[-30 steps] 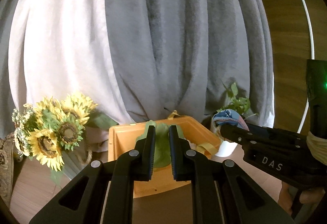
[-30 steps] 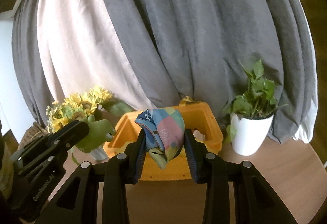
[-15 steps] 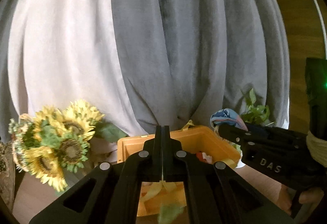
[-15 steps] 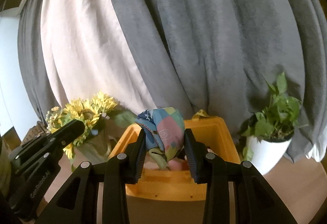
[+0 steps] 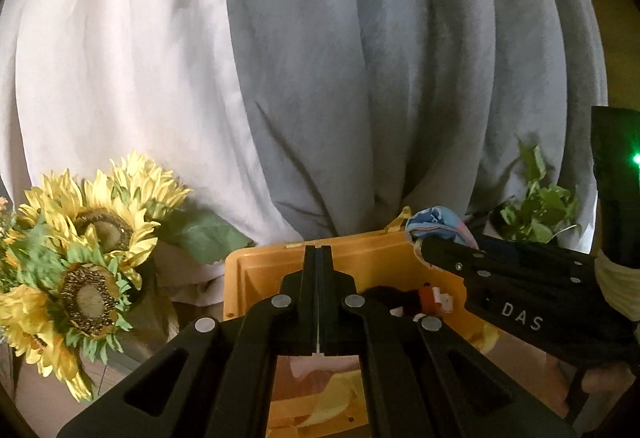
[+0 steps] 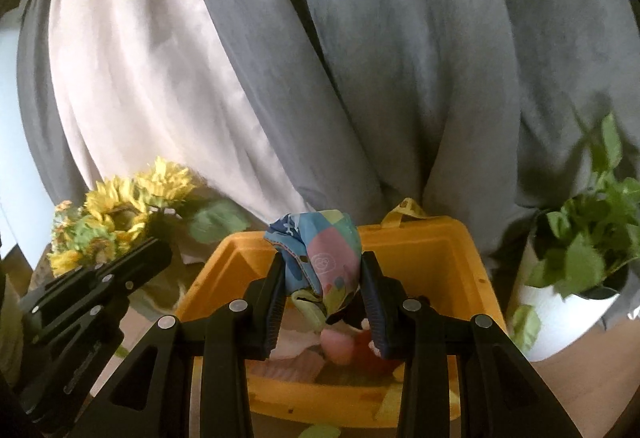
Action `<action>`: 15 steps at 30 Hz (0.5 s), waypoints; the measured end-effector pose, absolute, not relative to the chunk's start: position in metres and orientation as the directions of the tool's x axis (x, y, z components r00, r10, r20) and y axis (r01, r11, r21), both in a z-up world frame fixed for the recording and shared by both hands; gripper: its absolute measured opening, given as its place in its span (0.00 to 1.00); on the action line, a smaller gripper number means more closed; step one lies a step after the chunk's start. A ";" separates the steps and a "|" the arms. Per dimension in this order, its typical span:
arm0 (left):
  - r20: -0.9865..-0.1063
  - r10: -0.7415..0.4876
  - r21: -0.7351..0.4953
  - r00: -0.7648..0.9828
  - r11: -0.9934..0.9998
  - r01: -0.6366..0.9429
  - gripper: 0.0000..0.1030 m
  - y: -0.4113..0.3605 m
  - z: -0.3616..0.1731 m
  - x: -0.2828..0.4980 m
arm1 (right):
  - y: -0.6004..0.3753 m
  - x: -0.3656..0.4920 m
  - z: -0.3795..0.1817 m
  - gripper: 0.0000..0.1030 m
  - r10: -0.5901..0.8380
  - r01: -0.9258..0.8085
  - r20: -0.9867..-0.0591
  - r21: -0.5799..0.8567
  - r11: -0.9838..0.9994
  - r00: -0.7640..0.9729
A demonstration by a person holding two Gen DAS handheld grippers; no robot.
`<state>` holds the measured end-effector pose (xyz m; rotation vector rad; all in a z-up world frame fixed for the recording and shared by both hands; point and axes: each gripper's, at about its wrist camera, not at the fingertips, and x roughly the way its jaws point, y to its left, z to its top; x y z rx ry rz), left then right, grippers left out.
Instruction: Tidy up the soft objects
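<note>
Left wrist: hand-held gripper (image 5: 318, 274) (seemingly empty) has dropped its green toy.

1. Left gripper (image 5: 319, 298): matte black plastic; two flat fingers on triangular cut-out linkage arms; round silver rivet heads at the pivots.
2. Right gripper (image 6: 323, 302): same black build; ribbed dark pads; silver rivets; white "DAS" lettering along its side; a green light glows on its rear housing.
</note>
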<state>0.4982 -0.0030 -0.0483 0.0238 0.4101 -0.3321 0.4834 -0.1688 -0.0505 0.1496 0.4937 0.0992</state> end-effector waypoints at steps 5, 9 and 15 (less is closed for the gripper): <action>-0.418 -0.301 -0.047 0.857 0.950 0.310 0.02 -0.002 -0.057 0.511 | -0.169 0.503 -0.063 0.36 0.142 -0.066 -0.490 0.169 0.983 0.860; -0.435 -0.297 -0.052 0.850 0.951 0.306 0.03 -0.001 -0.063 0.516 | -0.169 0.514 -0.069 0.41 0.148 -0.067 -0.505 0.175 0.982 0.851; -0.441 -0.290 -0.058 0.849 0.954 0.296 0.21 0.001 -0.065 0.511 | -0.172 0.519 -0.073 0.68 0.119 -0.028 -0.511 0.182 0.983 0.851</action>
